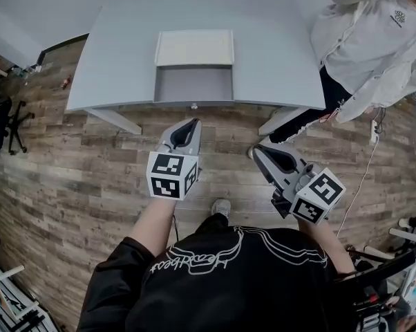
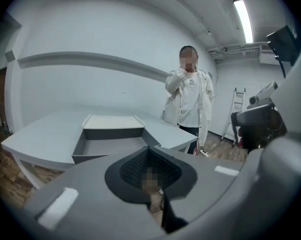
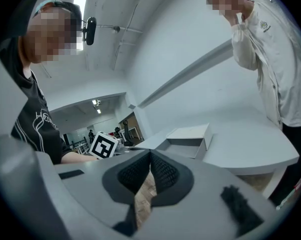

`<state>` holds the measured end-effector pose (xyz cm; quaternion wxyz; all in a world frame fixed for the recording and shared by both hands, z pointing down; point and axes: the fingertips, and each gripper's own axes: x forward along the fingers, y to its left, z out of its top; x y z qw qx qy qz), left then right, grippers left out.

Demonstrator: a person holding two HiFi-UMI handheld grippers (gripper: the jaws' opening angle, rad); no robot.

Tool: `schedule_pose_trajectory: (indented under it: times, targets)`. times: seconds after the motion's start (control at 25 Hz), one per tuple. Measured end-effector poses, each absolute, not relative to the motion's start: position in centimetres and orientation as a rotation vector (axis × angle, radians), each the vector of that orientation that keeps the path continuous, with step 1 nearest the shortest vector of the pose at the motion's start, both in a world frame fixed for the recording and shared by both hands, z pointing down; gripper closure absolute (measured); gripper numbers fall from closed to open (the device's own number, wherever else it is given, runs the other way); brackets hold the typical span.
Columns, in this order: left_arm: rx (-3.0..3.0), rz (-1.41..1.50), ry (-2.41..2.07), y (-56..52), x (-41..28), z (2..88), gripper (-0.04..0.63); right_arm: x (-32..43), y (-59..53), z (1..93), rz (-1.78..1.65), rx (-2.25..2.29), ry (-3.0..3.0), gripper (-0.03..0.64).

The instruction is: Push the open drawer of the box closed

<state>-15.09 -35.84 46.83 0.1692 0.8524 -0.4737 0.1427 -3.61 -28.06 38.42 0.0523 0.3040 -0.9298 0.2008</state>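
Observation:
A white box (image 1: 194, 47) rests on the grey table (image 1: 118, 61), and its grey drawer (image 1: 193, 85) is pulled out toward me as far as the table's front edge. Both grippers hang over the wooden floor, short of the table and touching nothing. My left gripper (image 1: 192, 122) is shut and empty, its tips pointing at the drawer front a little way off. My right gripper (image 1: 258, 149) is lower and to the right, also shut with nothing in it. The left gripper view shows the drawer (image 2: 110, 146) straight ahead beyond the left gripper (image 2: 149, 151). In the right gripper view the box (image 3: 190, 132) lies ahead of the right gripper (image 3: 150, 154).
A person in a white jacket (image 1: 374, 40) stands at the table's right end. A black chair (image 1: 1, 120) is at the far left, and a white cable (image 1: 360, 178) runs over the floor on the right. A stepladder (image 2: 236, 109) stands behind.

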Motion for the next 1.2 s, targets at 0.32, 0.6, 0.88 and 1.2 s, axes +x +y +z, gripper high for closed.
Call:
schedule_pose_trajectory:
  times: [0.32,0.6,0.88,1.2]
  targets:
    - [2.326,0.501,-1.449,-40.1,-16.2,52.3,0.508,-2.7,-30.4,40.2,0.688,0.924,-2.808,0.606]
    - [2.260,0.597,-1.489,-42.1,-16.5,55.9,0.505,-2.3,-31.6,41.6,0.737,0.905,-2.794,0.607]
    - [2.229,0.587,-1.497,-42.1,-16.7,57.1,0.512,-2.3,-31.9,42.5,0.773,0.892,-2.776,0.607]
    - [2.211,0.550,-1.506,-42.4,-16.6,57.1,0.514,-1.7,-31.6,43.4,0.800,0.917,-2.770,0.607]
